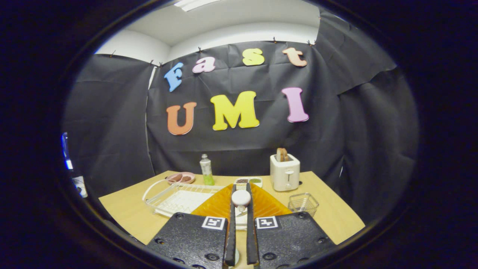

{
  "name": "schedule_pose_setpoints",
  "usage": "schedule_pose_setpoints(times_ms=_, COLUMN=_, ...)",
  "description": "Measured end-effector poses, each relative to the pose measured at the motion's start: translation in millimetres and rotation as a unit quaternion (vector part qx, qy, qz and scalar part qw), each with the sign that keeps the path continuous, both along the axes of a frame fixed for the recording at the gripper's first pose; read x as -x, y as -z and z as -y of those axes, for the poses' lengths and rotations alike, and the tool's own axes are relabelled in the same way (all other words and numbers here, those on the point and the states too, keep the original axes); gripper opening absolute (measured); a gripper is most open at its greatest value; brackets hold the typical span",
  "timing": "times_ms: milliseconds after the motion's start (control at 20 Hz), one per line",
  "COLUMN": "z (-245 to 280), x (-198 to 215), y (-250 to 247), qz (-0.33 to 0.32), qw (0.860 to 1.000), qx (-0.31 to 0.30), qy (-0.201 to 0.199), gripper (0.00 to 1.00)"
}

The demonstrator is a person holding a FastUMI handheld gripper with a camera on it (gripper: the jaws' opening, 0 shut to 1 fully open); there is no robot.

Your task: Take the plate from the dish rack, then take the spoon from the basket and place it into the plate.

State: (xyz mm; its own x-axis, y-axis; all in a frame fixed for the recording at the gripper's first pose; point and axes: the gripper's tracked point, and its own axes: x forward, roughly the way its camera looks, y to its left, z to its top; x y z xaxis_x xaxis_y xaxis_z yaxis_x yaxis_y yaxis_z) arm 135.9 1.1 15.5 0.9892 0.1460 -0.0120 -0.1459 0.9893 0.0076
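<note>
Tongs: the tongs (241,194) are drawn close together and pinch a white spoon (241,198); its round bowl sits between the fingers near their tips, and a finger presses on either side.
Spoon: held above the plate (269,203), bowl end forward toward 12 o'clock; I judge it is being carried there for release.
Plate: orange, ribbed, lying flat on the surface (127,213) directly under and ahead of the tongs. It is out of the rack (175,198), so the first step reads as done.
Rack: white wire, at 10 o'clock from the tongs, just beside the plate; no plate stands in it.
Basket: small wire basket (303,203) at 2 o'clock, just beside the plate's far side; it looks empty, which fits the spoon in the grip.
Other items: toaster (285,172) with bread beyond the basket at 1 o'clock; green bottle (205,170) and pink dish (180,178) at 11 o'clock beyond the rack; small tray (249,181) at 12 o'clock past the plate.
Stage: late; the spoon is over its target, and what remains is lowering and release.
Risk: the round bowl may slip or roll in so narrow a grip.
</note>
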Motion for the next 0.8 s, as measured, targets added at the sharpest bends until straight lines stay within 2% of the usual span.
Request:
schedule_pose_setpoints(times_ms=150, z=-40, x=15, y=27, qz=-0.028, qw=0.999, qx=0.006, qy=-0.027, gripper=0.17)
schedule_pose_setpoints(times_ms=400, z=-83, x=24, y=73, qz=-0.068, qw=0.996, qx=0.006, qy=-0.05, gripper=0.17)
schedule_pose_setpoints(times_ms=650, z=-97, x=18, y=103, qz=-0.115, qw=0.991, qx=0.014, qy=-0.061, gripper=0.18)
schedule_pose_setpoints(times_ms=800, z=-104, x=16, y=116, qz=-0.157, qw=0.984, qx=-0.01, qy=-0.081, gripper=0.19)
